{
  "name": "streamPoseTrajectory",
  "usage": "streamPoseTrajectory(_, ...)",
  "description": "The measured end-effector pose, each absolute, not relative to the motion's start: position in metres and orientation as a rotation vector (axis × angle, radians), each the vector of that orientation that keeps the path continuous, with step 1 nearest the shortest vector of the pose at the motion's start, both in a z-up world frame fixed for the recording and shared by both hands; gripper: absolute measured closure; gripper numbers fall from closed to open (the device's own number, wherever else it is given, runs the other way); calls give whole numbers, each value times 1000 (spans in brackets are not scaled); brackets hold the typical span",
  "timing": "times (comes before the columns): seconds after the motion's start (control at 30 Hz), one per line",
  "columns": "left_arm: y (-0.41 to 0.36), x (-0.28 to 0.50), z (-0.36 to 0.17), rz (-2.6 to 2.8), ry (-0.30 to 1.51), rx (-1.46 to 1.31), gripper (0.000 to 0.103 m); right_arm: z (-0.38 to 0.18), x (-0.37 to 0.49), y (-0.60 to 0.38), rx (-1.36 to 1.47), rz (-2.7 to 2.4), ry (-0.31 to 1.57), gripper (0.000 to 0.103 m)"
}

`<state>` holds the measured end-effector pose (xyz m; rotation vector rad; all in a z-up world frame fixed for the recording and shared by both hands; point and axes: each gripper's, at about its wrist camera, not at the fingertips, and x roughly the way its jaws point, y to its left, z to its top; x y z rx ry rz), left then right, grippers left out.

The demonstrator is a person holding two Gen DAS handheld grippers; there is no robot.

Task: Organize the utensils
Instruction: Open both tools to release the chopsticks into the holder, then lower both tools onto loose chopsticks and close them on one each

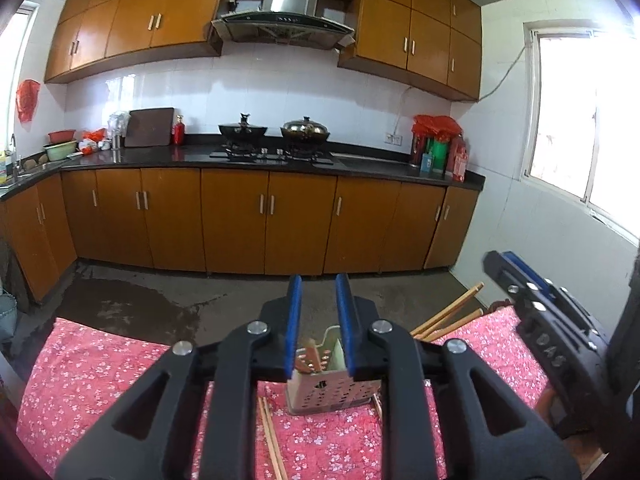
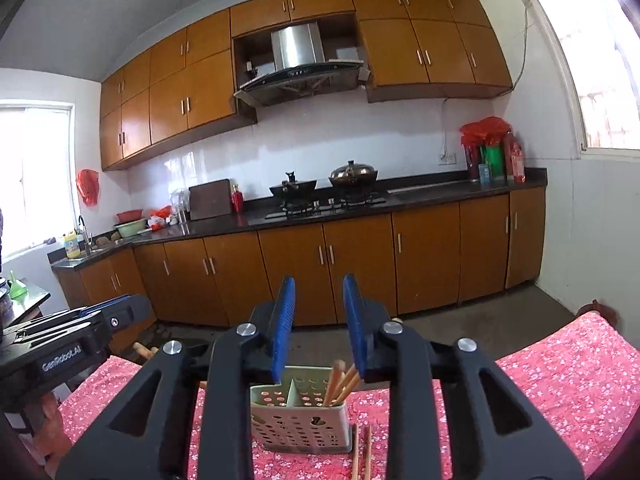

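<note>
A pale perforated utensil holder (image 1: 332, 394) (image 2: 300, 420) stands on the pink flowered tablecloth (image 1: 100, 380) (image 2: 560, 380). Several wooden chopsticks (image 2: 340, 380) (image 1: 310, 356) stand in one of its compartments. My left gripper (image 1: 319, 280) hovers just in front of the holder, its blue pads a little apart with nothing between them. My right gripper (image 2: 319, 280) faces the holder from another side, open and empty as well. Loose chopsticks (image 1: 272, 440) (image 2: 362, 452) lie on the cloth beside the holder. More chopsticks (image 1: 448, 316) stick out over the table's far edge.
Each gripper shows in the other's view: the right one (image 1: 540, 308) at the right edge, the left one (image 2: 100, 320) at the left. Beyond the table lie a wet concrete floor (image 1: 160, 300) and a row of brown cabinets (image 1: 240, 216) under a dark counter with pots.
</note>
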<state>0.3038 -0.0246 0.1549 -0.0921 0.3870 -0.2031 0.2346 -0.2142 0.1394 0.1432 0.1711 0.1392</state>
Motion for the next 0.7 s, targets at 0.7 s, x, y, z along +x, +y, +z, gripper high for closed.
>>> streamPoseTrajectory(0.7,56,225,-5,4,707,-121,75,-74,224,-219,105,158,870,86)
